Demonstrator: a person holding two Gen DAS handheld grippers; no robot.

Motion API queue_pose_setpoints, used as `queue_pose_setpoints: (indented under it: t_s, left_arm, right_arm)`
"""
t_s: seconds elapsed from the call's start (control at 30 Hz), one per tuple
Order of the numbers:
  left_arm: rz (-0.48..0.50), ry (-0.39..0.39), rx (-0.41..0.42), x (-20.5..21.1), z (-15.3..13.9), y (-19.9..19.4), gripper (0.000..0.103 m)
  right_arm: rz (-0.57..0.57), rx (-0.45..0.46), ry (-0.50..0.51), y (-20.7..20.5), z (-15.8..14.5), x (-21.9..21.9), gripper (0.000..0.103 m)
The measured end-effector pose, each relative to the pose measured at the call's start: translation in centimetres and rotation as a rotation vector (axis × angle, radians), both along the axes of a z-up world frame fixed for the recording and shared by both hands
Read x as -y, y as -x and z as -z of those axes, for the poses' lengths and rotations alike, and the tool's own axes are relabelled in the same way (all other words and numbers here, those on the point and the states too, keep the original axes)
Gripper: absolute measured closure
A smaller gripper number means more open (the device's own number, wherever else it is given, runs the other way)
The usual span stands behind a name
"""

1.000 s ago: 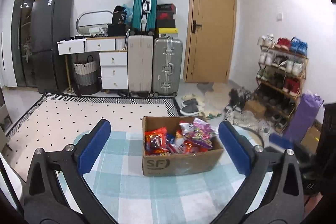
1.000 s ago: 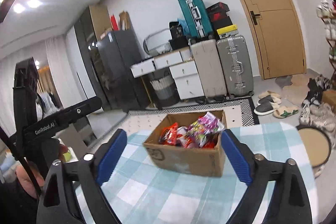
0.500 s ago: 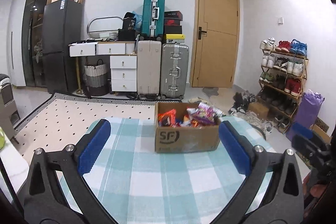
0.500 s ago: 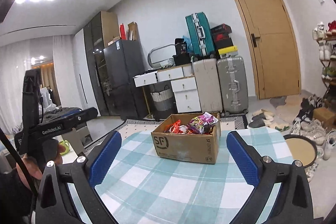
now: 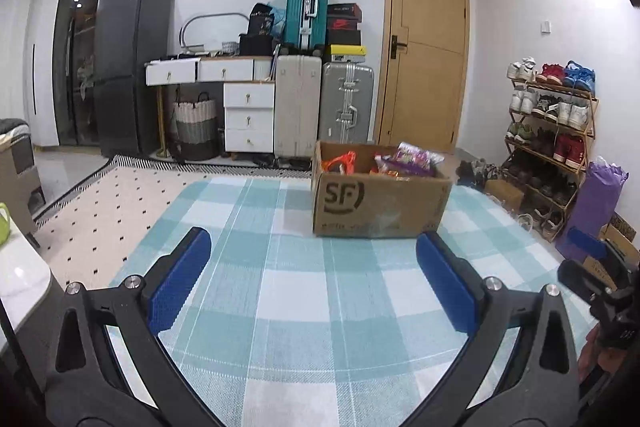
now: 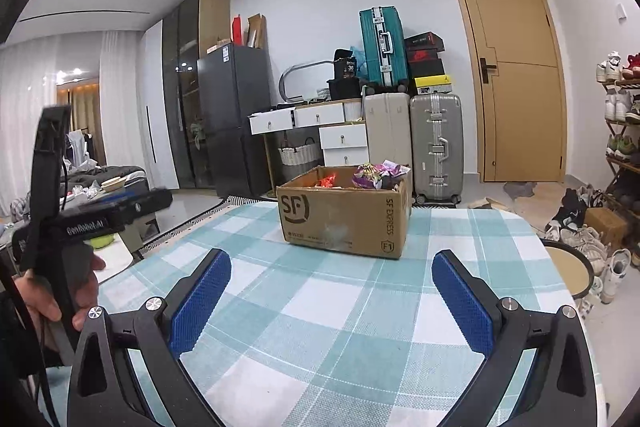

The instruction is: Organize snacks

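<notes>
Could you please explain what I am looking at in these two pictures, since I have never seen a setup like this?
There is no robot here: a person holds a two-finger gripper in each hand, and each gripper carries a wide-angle camera looking forward along its fingers. One picture comes from the left gripper, the other from the right gripper; the blue pads low in each are that gripper's own fingertips. Both are open and hold nothing. In the right view you also see the person's hand gripping the left tool's handle. Ahead, on a table with a checked tablecloth, stands an open cardboard box filled with snack packets. Suitcases, drawers and a shoe rack stand behind.
</notes>
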State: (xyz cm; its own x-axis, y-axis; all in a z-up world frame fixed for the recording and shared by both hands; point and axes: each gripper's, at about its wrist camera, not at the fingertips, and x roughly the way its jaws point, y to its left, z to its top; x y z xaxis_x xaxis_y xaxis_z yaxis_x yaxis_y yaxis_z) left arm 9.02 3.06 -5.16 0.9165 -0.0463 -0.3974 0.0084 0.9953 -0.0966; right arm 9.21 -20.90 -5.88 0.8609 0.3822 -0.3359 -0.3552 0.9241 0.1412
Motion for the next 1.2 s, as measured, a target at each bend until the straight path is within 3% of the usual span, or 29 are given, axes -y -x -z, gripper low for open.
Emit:
queue_pose_setpoints:
  t_s: [0.43, 0.7, 1.2]
  left_arm:
    - [-0.001, -0.047, -0.003, 0.3, 5.3, -2.3, 0.0]
    - [0.005, -0.106, 0.032, 1.6, 5.0, -2.3, 0.0]
    - [-0.023, -0.128, 0.047, 1.9, 5.0, -2.4, 0.0]
  right_arm:
    - [0.024, -0.006, 0.032, -0.6, 2.2, -0.1, 0.001]
    - [0.007, 0.006, 0.079, -0.8, 1.6, -0.9, 0.001]
    - [-0.004, 0.001, 0.066, -1.8, 2.0, -0.8, 0.0]
